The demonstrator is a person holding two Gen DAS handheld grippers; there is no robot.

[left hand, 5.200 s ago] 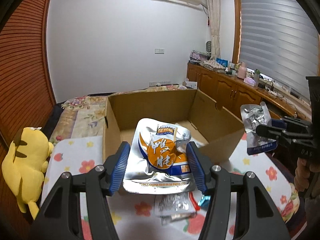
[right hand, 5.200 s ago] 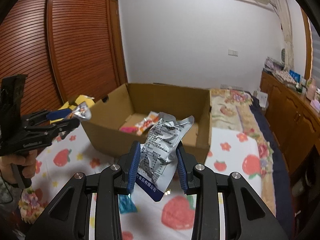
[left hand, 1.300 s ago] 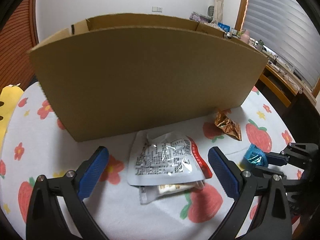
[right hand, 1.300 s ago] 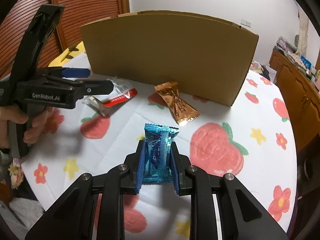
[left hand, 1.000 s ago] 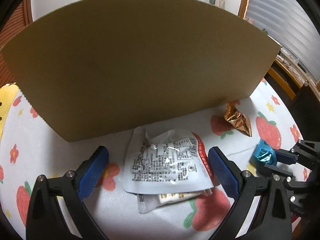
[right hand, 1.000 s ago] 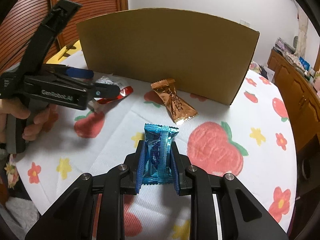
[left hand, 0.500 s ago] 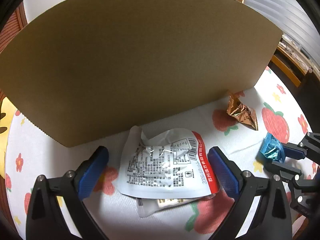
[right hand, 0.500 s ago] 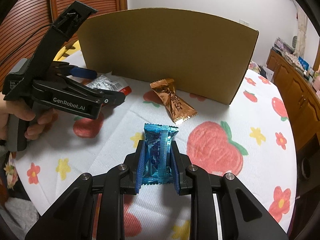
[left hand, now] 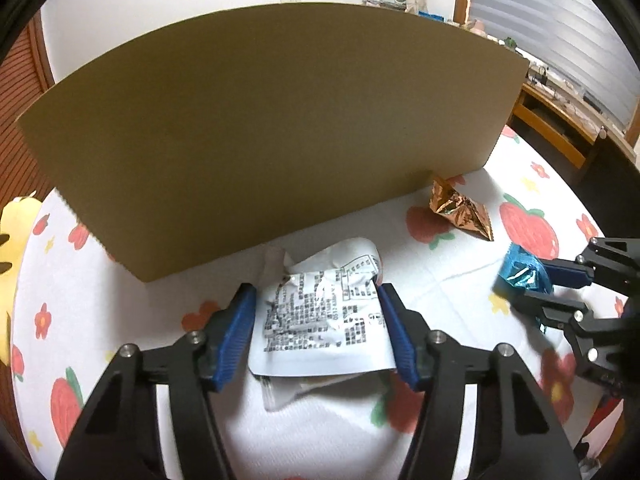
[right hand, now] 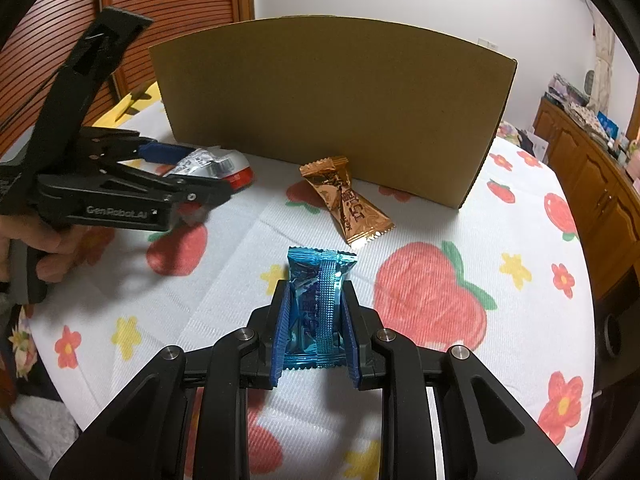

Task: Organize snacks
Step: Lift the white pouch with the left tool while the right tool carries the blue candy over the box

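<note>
Down on the strawberry-print counter (right hand: 432, 292), the left tongs (left hand: 316, 332) are closing around a white printed snack pouch (left hand: 320, 320), their blue pads (left hand: 236, 336) at its two side edges; the pouch is crumpled and lies on a second, smaller packet (left hand: 288, 390) that peeks out beneath it. From the right wrist view a hand (right hand: 52, 252) holds those tongs low over the pouch, just in front of the cardboard box (right hand: 328, 108). The right tongs (right hand: 316, 336) are clamped on a blue foil candy packet (right hand: 318, 308), which stands between the pads with its crimped top toward the box. A copper-coloured candy wrapper (right hand: 346, 200) lies flat on the counter, between the blue packet and the box wall and close to the wall. A yellow plush toy (left hand: 10, 240) shows at the left edge of the left wrist view.
</note>
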